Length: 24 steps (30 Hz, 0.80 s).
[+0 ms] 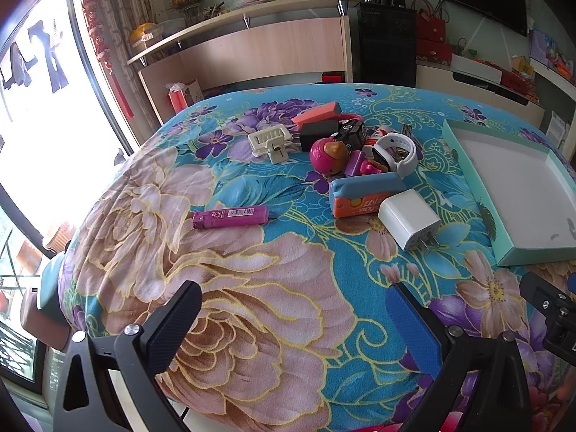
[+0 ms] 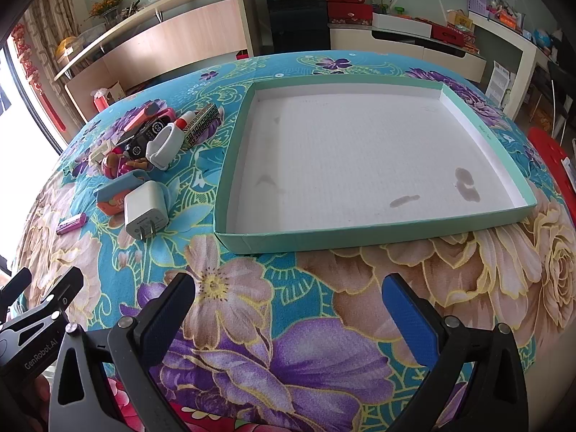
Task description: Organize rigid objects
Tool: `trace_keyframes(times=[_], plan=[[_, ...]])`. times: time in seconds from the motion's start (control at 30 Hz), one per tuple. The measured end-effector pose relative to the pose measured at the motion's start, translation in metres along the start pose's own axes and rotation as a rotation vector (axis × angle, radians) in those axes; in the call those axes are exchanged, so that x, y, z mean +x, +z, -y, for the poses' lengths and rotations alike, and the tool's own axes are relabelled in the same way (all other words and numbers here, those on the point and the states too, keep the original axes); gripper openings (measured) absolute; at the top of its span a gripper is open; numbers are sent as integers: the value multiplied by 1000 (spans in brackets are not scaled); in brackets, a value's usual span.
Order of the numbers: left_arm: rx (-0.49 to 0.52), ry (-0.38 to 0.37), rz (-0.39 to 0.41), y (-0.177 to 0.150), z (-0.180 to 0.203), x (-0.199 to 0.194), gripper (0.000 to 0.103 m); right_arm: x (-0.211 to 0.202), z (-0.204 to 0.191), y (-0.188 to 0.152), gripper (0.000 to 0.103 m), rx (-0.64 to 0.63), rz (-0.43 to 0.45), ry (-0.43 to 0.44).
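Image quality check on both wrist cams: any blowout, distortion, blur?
Left wrist: window at left blown out to white; strong fisheye curve on the floral table edge; lighter and charger sharp. Right wrist: even light, tray rim bows, corners vignetted dark; no motion blur in either.

Daylight from window (image 1: 32, 115) at left, blown out; sharp focus; strong fisheye bending, dark corners.

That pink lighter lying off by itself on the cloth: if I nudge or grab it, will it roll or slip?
The pink lighter lies flat and clear of the pile, so a grasp should be easy. Its long, rounded body may roll when nudged sideways, though the soft floral cloth should damp that. The glossy plastic looks stiff, light and perhaps slippery.
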State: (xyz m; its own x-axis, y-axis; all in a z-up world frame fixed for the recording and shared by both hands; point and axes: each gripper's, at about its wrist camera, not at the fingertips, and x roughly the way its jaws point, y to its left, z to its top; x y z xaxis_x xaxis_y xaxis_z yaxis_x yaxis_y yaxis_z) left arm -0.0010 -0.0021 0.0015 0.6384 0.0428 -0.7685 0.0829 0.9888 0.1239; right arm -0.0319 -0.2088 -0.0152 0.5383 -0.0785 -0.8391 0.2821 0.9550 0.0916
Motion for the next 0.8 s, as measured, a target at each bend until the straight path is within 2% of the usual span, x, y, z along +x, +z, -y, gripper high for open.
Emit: trace_keyframes(times=[0.8], plan=[[3,8,-14,-2,1,5,103,2,-1,0,103,-4,-10,-17]])
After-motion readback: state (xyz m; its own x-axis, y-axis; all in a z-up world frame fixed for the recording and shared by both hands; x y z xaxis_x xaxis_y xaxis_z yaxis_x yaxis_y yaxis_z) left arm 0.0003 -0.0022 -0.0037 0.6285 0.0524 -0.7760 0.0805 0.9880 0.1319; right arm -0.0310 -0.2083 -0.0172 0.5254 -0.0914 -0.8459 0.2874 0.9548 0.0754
